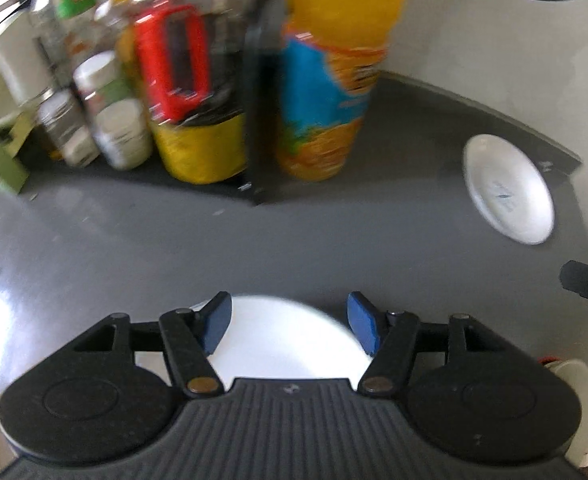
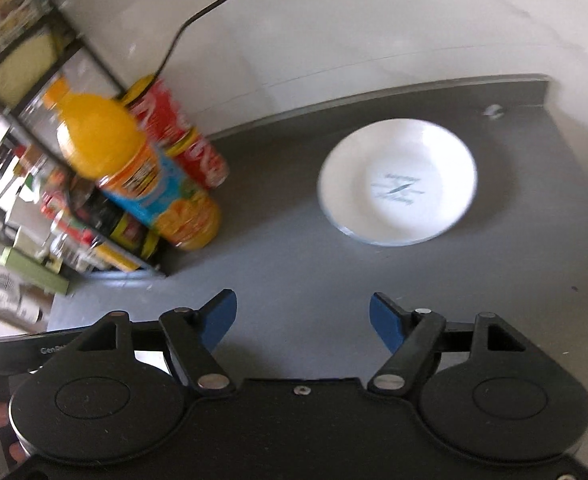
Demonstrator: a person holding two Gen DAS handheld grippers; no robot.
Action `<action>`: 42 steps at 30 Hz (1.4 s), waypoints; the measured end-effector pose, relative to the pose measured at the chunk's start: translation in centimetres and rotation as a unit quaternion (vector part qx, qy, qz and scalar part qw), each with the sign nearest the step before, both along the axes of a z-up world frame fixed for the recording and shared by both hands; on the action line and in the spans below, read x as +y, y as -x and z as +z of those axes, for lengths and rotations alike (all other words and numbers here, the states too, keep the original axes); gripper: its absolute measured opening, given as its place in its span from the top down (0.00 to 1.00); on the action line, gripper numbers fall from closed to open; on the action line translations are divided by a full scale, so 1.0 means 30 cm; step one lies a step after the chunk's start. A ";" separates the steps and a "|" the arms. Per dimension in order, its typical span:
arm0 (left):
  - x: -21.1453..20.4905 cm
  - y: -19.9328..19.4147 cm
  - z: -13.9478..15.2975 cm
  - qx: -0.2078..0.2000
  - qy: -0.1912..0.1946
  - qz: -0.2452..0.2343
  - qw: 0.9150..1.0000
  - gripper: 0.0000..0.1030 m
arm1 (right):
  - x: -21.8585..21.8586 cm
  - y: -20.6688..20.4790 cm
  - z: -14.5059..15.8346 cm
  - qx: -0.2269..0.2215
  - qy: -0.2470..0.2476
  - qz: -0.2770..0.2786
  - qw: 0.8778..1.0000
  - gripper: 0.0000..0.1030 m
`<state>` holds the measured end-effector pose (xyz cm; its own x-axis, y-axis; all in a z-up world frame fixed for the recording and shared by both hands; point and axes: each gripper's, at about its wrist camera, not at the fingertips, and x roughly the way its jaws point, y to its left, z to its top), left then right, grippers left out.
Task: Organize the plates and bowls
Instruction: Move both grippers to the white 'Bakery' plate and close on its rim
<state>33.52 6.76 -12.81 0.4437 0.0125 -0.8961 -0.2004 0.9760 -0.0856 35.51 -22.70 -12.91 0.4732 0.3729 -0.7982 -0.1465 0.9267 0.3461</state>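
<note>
Partial "Gen" lettering on black device (image 2: 33, 354), other labels seemingly blurred

Black gripper (image 2: 303, 322) (blue pads (image 2: 221, 320))

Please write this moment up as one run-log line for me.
left tool: open, above white dish | right tool: open, empty | white plate: on grey counter, untouched

We see bare grey surface (image 2: 294, 264) all round the white plate (image 2: 398, 182), open for passing. Left of the plate, well apart, the orange juice bottle (image 2: 133, 172) and red can (image 2: 181, 136) stand against a crowded black rack (image 2: 93, 64). Behind the plate, the wall (image 2: 374, 20) closes off the way.
</note>
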 end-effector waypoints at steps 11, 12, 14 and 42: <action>-0.182 -0.198 0.027 -0.014 0.008 -0.047 0.999 0.39 | -0.131 -0.103 -0.035 0.000 -0.018 -0.070 0.997 0.29; -0.197 -0.217 0.026 -0.014 0.009 -0.051 0.999 0.39 | -0.142 -0.115 -0.043 0.003 -0.021 -0.076 0.997 0.29; -0.232 -0.257 0.018 -0.015 0.015 -0.067 0.998 0.39 | -0.163 -0.138 -0.066 0.005 -0.022 -0.088 0.996 0.29; -0.485 -0.619 -0.207 -0.027 0.037 -0.103 0.994 0.50 | -0.301 -0.390 -0.344 0.053 -0.058 -0.197 0.977 0.63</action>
